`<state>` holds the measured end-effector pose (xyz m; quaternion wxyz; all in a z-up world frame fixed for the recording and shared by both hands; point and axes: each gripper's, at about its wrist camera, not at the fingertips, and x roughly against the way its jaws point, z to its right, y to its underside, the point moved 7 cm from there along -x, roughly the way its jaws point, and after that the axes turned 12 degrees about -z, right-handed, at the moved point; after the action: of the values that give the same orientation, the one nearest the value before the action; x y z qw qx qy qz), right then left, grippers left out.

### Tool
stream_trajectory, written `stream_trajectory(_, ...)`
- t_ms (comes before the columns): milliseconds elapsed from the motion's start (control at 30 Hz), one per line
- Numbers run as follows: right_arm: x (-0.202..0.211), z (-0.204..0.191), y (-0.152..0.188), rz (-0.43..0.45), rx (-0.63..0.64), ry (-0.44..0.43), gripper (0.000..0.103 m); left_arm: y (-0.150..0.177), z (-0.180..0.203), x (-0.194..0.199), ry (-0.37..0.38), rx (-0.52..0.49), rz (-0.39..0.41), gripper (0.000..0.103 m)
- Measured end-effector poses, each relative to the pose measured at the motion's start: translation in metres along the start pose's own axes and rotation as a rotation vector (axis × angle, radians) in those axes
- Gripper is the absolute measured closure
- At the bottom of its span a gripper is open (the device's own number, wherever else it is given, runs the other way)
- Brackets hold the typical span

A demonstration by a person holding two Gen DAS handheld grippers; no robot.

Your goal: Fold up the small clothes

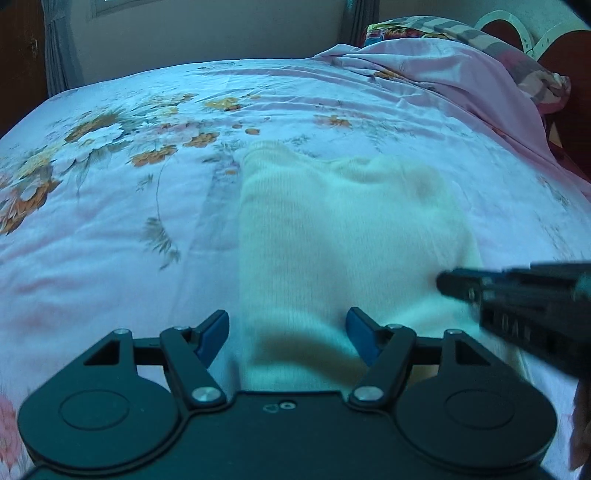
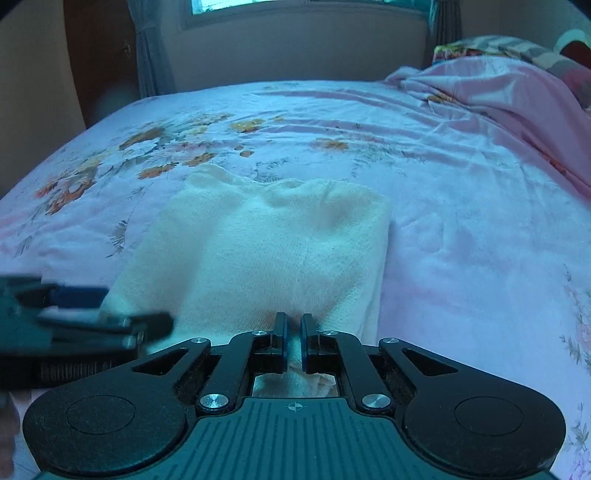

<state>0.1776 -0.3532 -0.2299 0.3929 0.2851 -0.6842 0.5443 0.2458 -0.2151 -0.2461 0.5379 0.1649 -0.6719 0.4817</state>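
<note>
A cream knitted garment (image 1: 332, 229) (image 2: 266, 251) lies folded into a rough rectangle on the floral bed sheet (image 1: 110, 206) (image 2: 480, 221). In the left wrist view my left gripper (image 1: 288, 321) is open over the garment's near left part; cloth shows below the gap and its blue pads (image 1: 214, 332) press on nothing. My right gripper (image 2: 293, 321) is shut on the garment's near edge, a strip of cloth pinched between its pads. It enters the left wrist view as the right gripper (image 1: 443, 284) over the garment's right side. The left gripper (image 2: 125, 310) is blurred at the left of the right wrist view.
A crumpled pink blanket (image 1: 461, 81) (image 2: 498, 96) and patterned pillows (image 1: 517, 48) are heaped at the far right of the bed. A dark headboard (image 1: 569, 55) stands behind them. Beyond the bed's far edge are a wall, grey curtains (image 2: 151, 55) and a window (image 2: 295, 3).
</note>
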Motion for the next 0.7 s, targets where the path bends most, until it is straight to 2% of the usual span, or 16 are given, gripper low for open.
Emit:
stream_trajectory(67, 0.012, 0.000, -0.004, 0.001, -0.033, -0.005, 0.099, 0.004, 0.000, 0.007, 0.002, 0.007, -0.009, 0.037)
stream_trajectory(133, 0.035, 0.000, 0.000, 0.066, -0.065, -0.049, 0.097, 0.009, -0.001, 0.019, 0.011, 0.011, 0.012, 0.039)
stream_trajectory(200, 0.036, -0.002, 0.016, 0.043, -0.068, -0.067, 0.073, 0.019, -0.003, 0.022, 0.000, 0.017, 0.016, 0.039)
stream_trajectory(233, 0.031, -0.004, 0.025, 0.017, -0.048, -0.062, 0.044, 0.025, -0.004, 0.017, -0.002, 0.015, -0.005, 0.039)
stream_trajectory(267, 0.023, -0.005, 0.035, -0.009, -0.027, -0.034, 0.025, 0.031, -0.004, 0.012, 0.001, 0.015, -0.023, 0.037)
stream_trajectory(300, 0.011, -0.004, 0.045, -0.055, -0.014, -0.011, 0.022, 0.035, -0.005, 0.010, 0.002, 0.020, -0.017, 0.037)
stream_trajectory(333, 0.007, -0.002, 0.051, -0.061, -0.028, -0.025, 0.022, 0.036, -0.005, 0.012, 0.003, 0.020, -0.014, 0.037)
stream_trajectory(433, 0.019, 0.007, 0.049, -0.045, -0.091, -0.083, 0.022, 0.032, -0.010, 0.025, 0.020, 0.026, 0.003, 0.042)
stream_trajectory(533, 0.031, 0.015, 0.043, -0.042, -0.125, -0.138, 0.022, 0.026, -0.024, 0.035, 0.015, 0.056, 0.027, 0.042)
stream_trajectory(600, 0.031, 0.024, 0.037, -0.047, -0.179, -0.181, 0.022, 0.022, -0.035, 0.036, 0.028, 0.095, 0.027, 0.039)
stream_trajectory(700, 0.023, 0.038, 0.029, -0.067, -0.274, -0.232, 0.022, 0.014, -0.041, 0.030, 0.093, 0.136, 0.011, 0.030)
